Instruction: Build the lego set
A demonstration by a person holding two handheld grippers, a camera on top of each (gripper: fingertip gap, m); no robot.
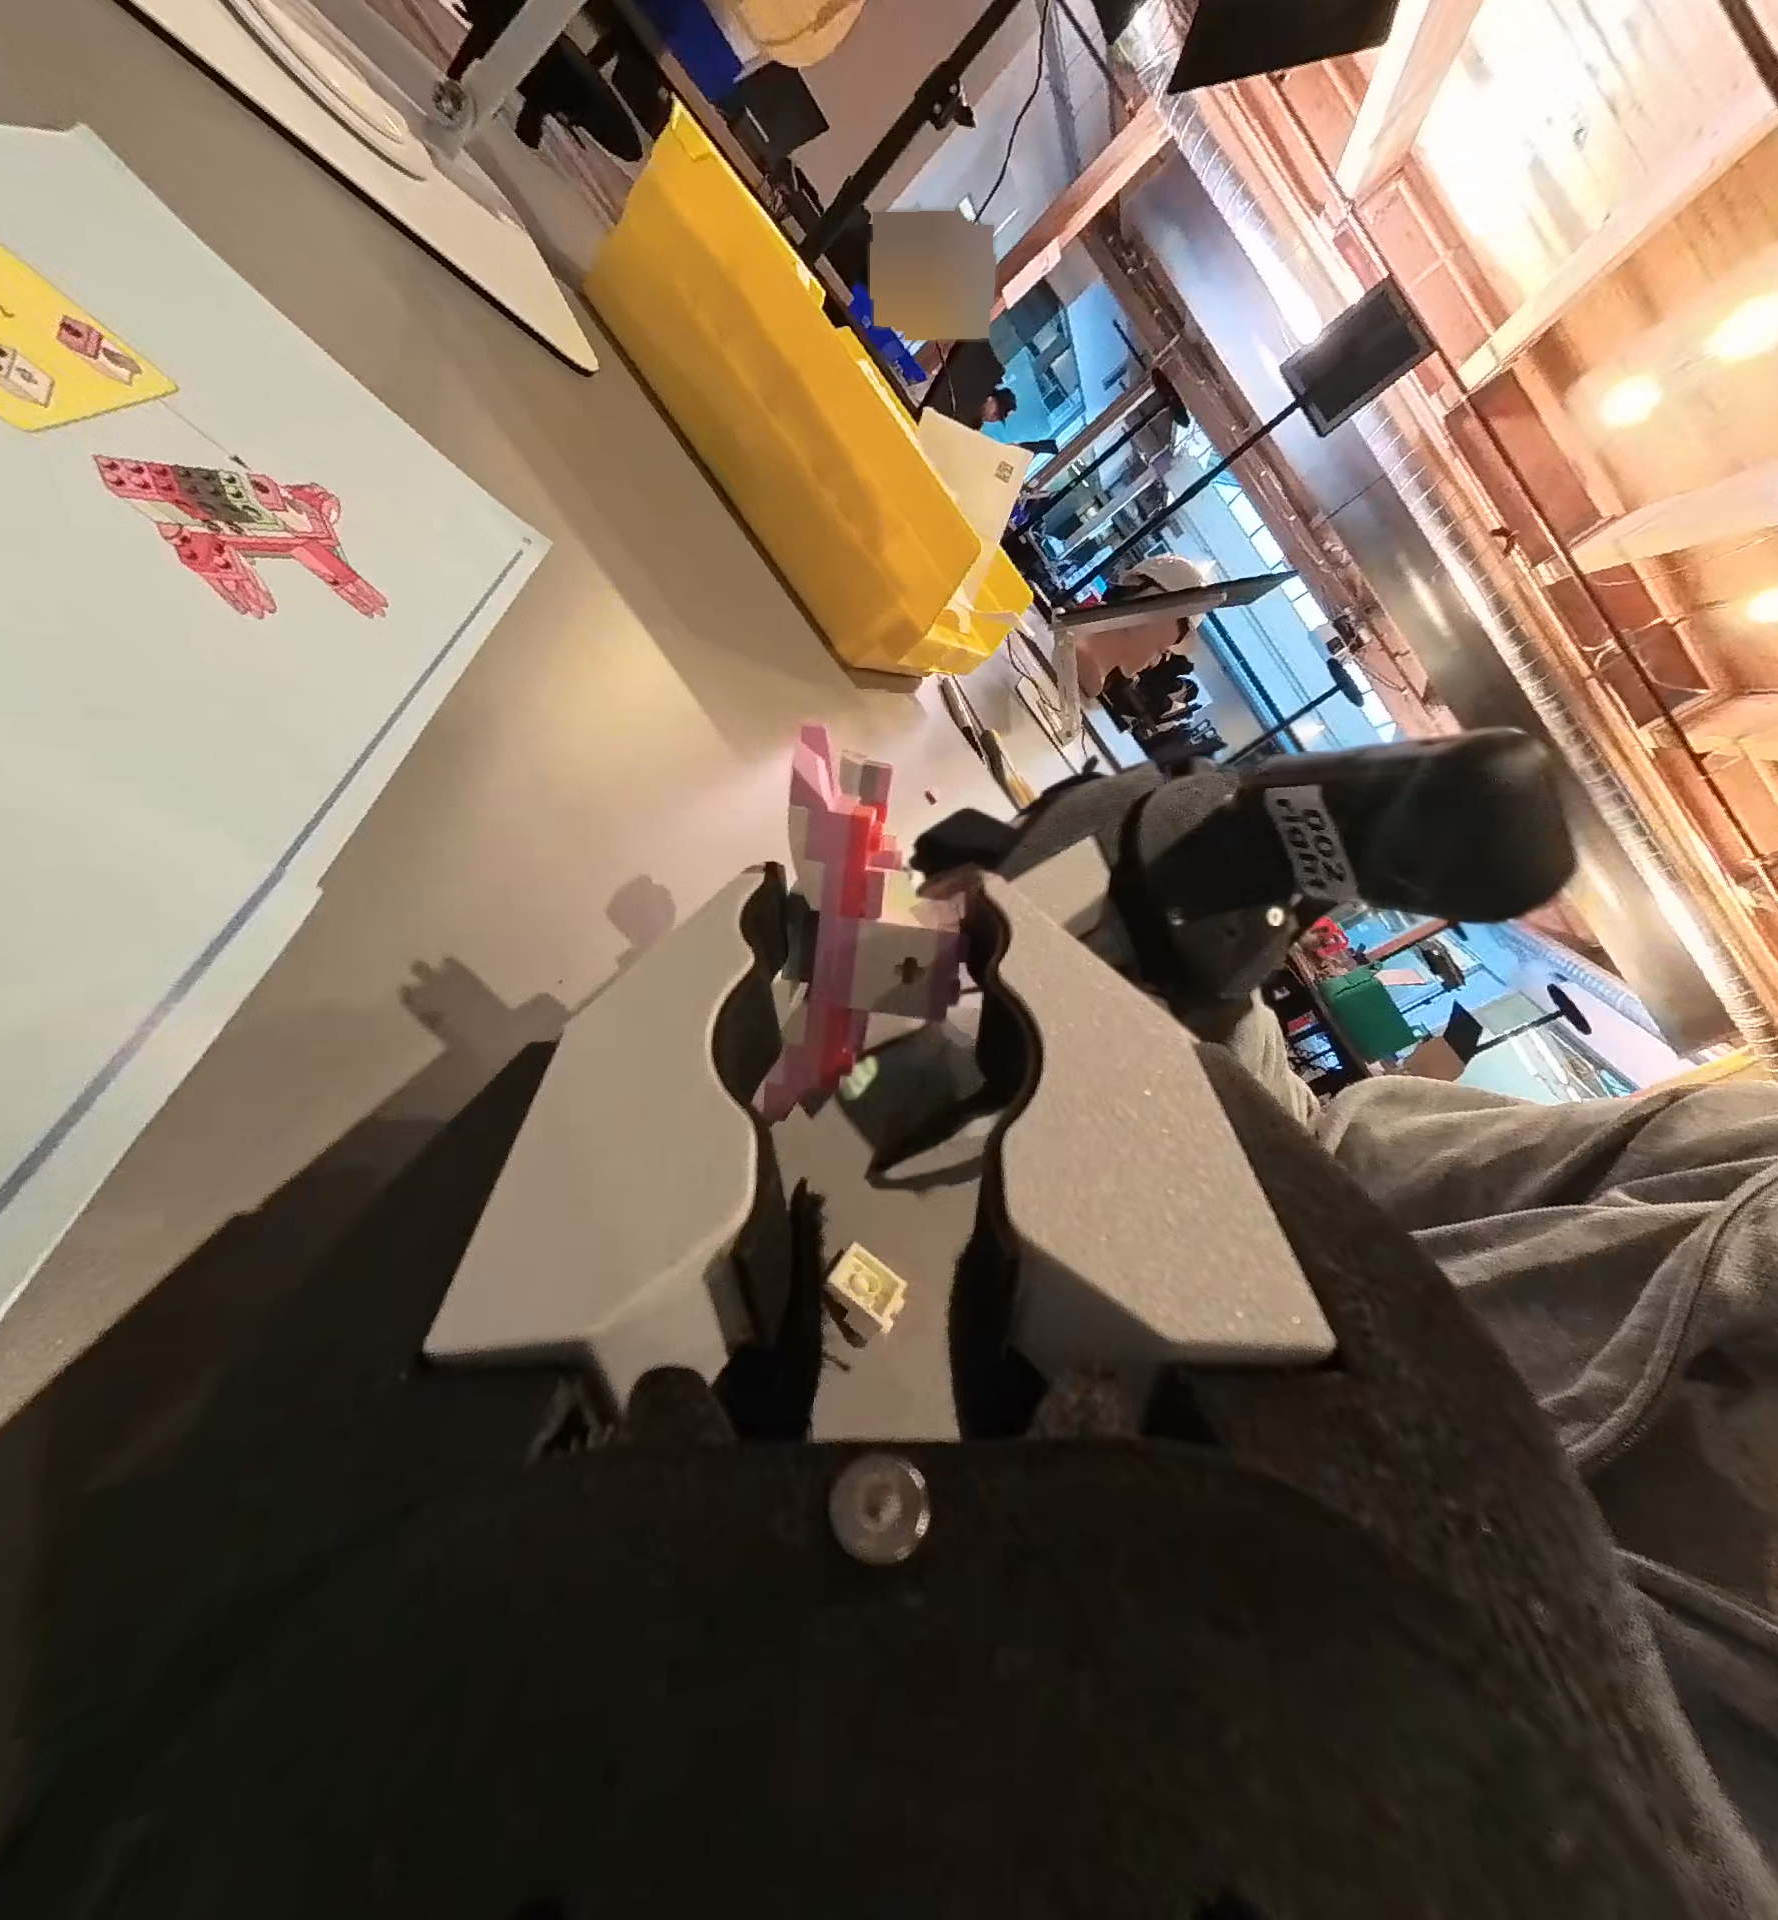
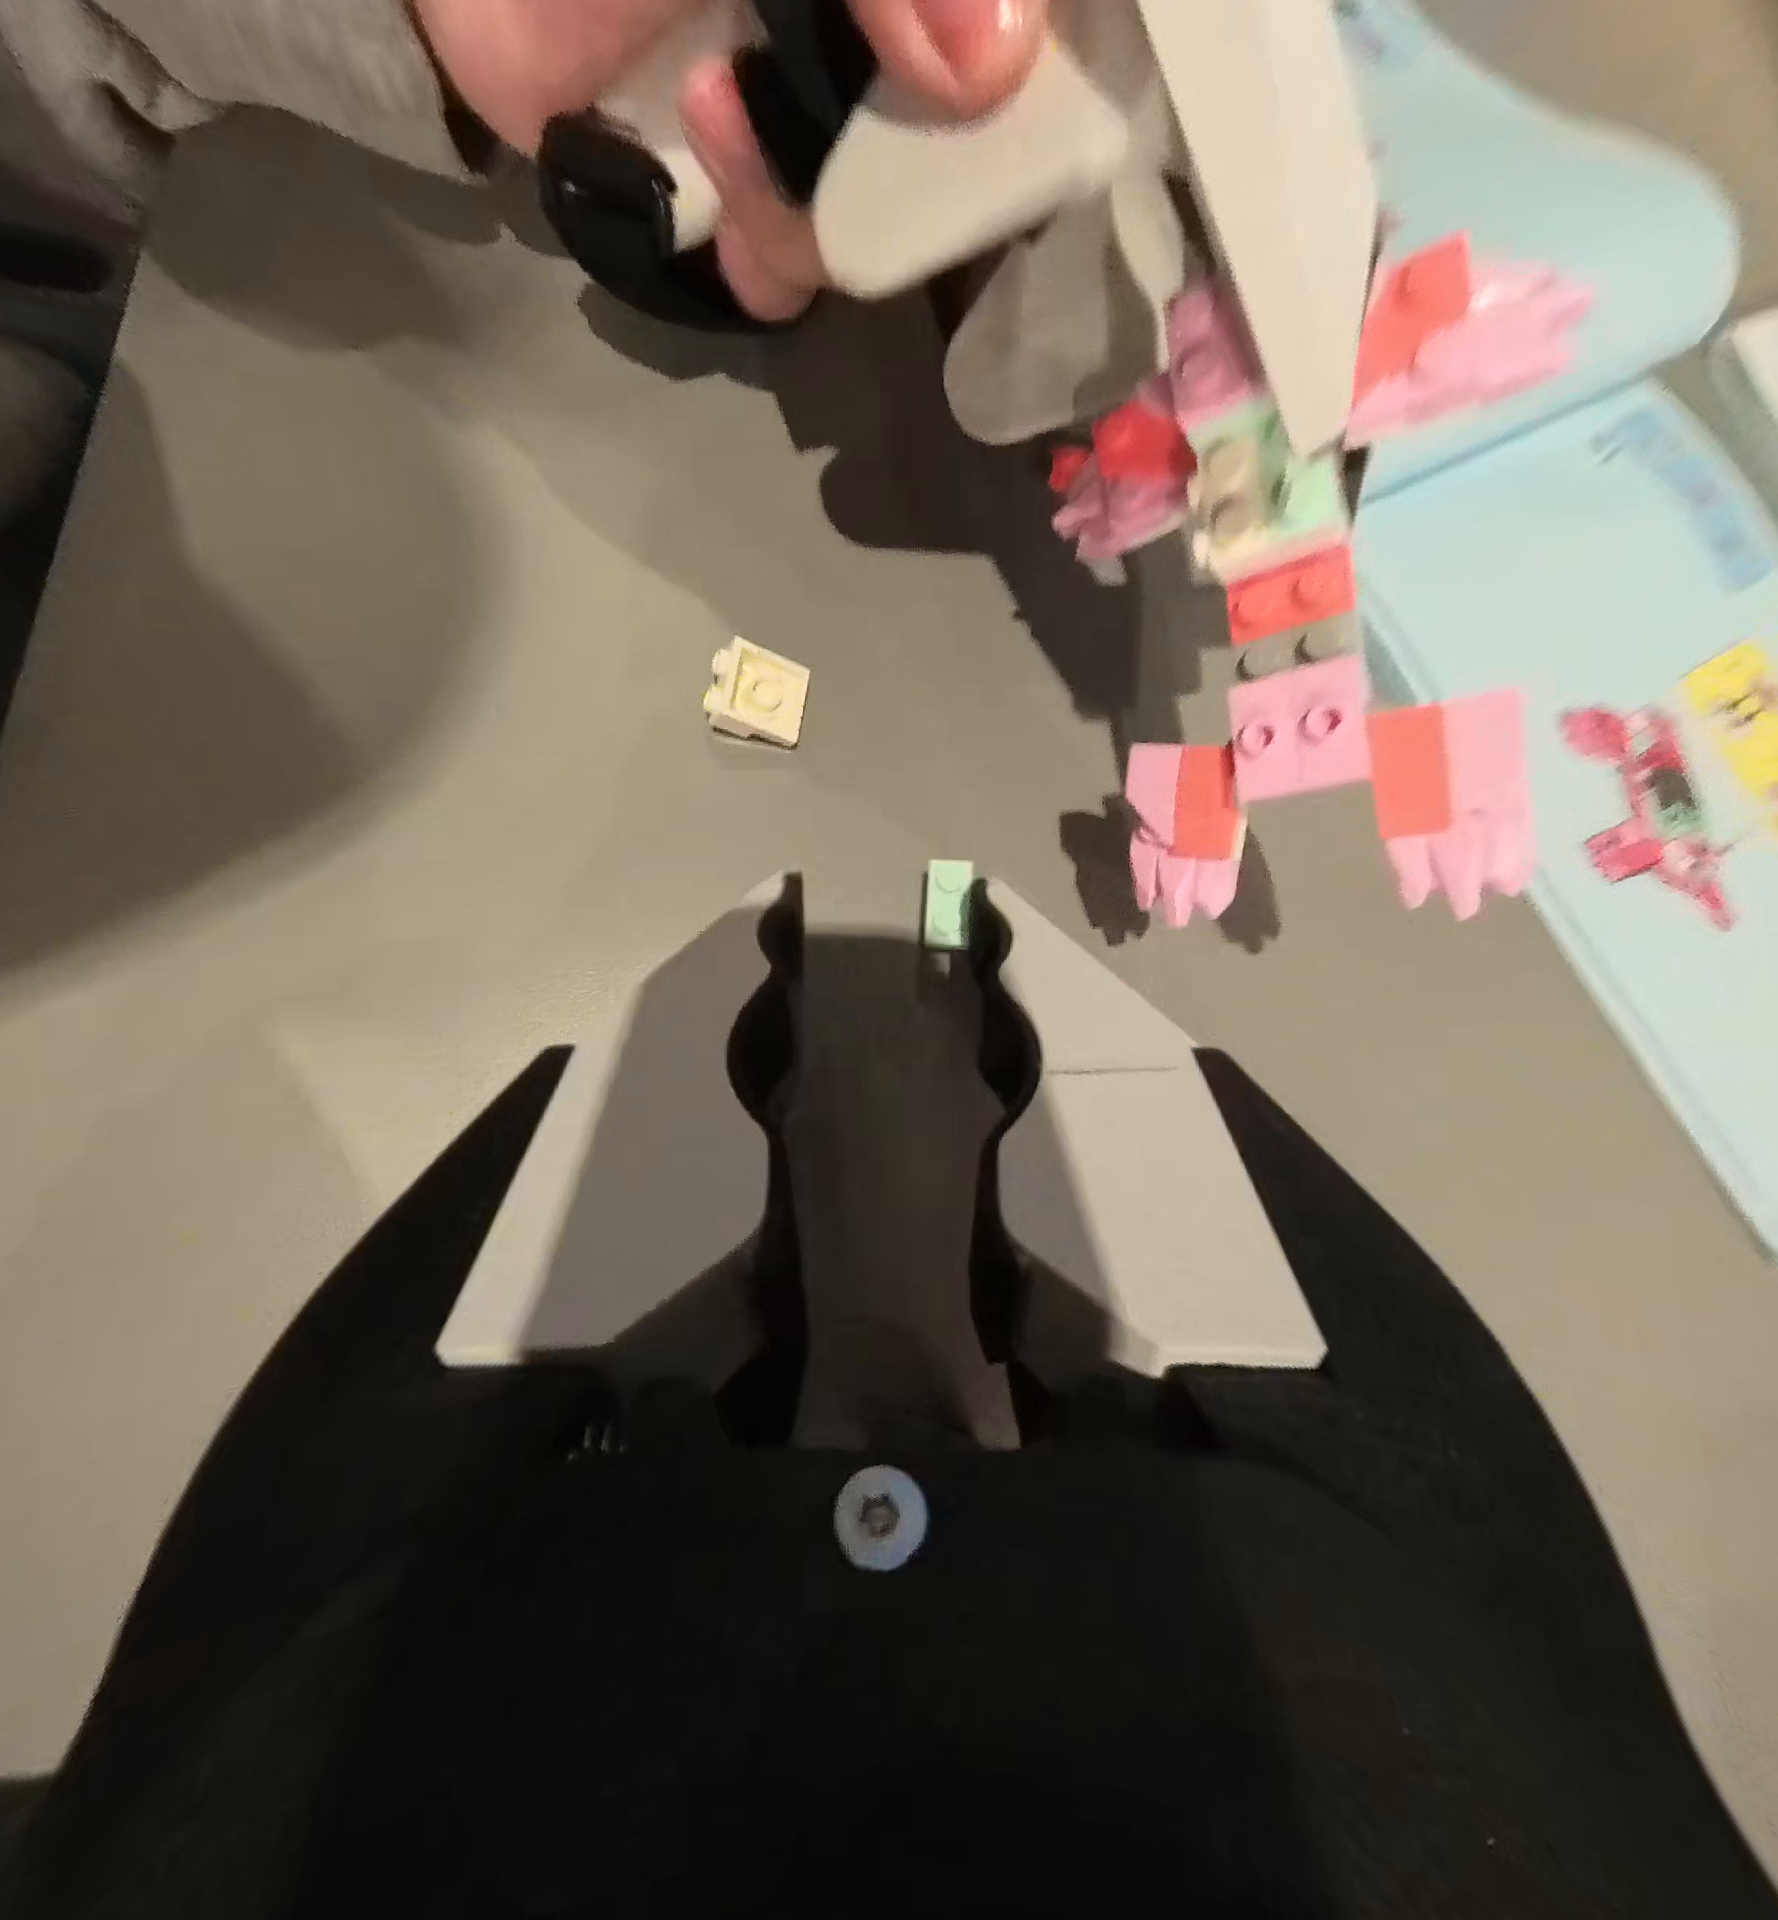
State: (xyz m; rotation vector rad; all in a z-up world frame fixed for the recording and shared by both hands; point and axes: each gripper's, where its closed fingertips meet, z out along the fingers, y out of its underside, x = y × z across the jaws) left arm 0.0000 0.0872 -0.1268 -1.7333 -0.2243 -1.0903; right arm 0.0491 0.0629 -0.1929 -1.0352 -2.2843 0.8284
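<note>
My left gripper point(image 1: 874, 894) is shut on the pink, red and pale green lego model point(image 1: 843, 935) and holds it above the grey table. The right wrist view shows the same grip on the model's point(image 2: 1290, 717) upper body, with its clawed pink feet hanging toward me. My right gripper point(image 2: 890, 899) is open, and a small mint green brick point(image 2: 947, 904) sits against the inner side of its right fingertip. A cream brick point(image 2: 760, 696) lies loose on the table ahead of it. It also shows in the left wrist view point(image 1: 869, 1288), below my left fingers.
The open instruction booklet point(image 1: 137, 623) lies left of the model and also shows in the right wrist view point(image 2: 1591, 520). A yellow bin point(image 1: 791, 416) and a white board point(image 1: 345, 135) stand at the table's far side. A grey sleeve point(image 1: 1539, 1299) and the right gripper's black handle point(image 1: 1384, 831) are at right. Measured from the fingertips, the cream brick point(image 2: 760, 696) is 4 centimeters or so from the right gripper and 10 centimeters from the left. Look for it in the left wrist view point(image 1: 871, 1285) too.
</note>
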